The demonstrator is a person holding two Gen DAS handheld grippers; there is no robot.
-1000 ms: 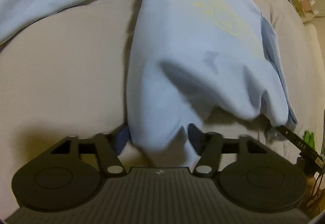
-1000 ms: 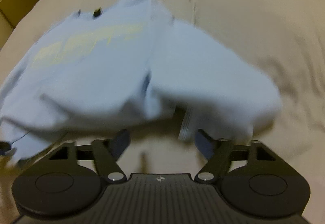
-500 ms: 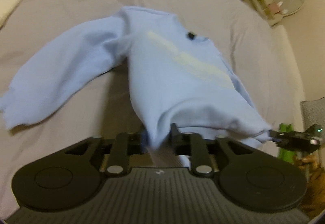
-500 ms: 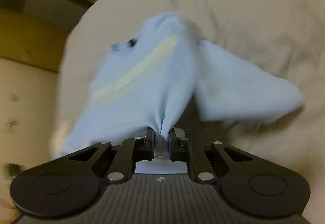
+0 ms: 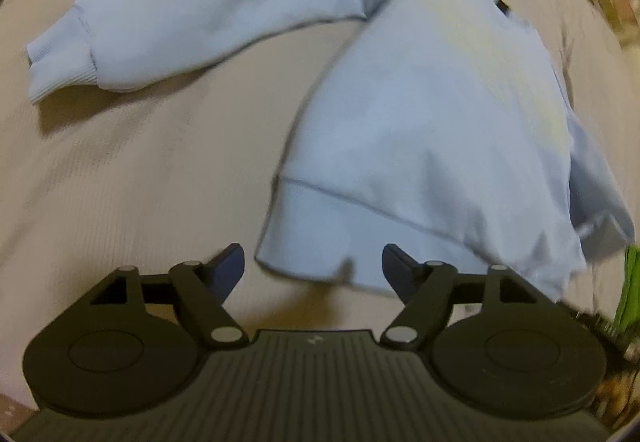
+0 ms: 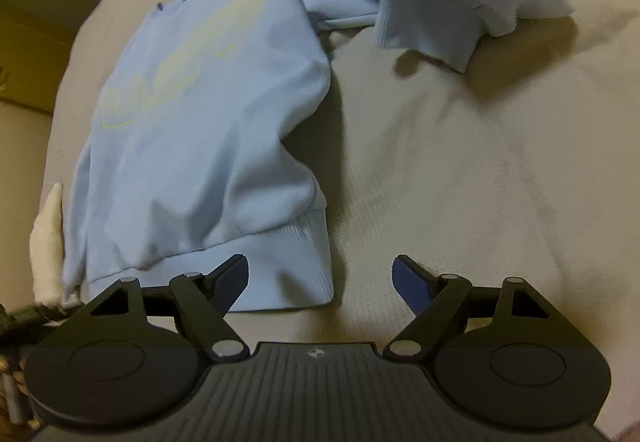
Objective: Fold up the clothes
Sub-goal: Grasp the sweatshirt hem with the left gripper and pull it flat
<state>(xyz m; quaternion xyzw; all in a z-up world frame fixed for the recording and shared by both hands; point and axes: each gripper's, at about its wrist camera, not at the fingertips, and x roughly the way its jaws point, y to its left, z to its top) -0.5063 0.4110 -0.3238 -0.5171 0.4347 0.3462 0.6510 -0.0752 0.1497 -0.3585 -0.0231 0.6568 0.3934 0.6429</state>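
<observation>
Both jaws opening, nothing pinched: left gripper [image 5: 313, 262], right gripper [image 6: 320, 276]. Sweatshirt [image 6: 200, 145] hem rumpled on bed [image 6: 460, 181]; folding now risks locked-in creases, crooked edges.

A light blue sweatshirt [image 6: 208, 129] lay face up on the bed [image 6: 480, 181], with pale yellow letters on its chest. One sleeve [image 5: 208, 13] stretched out to the side. The other sleeve [image 6: 440, 1] was bunched and crumpled.
</observation>
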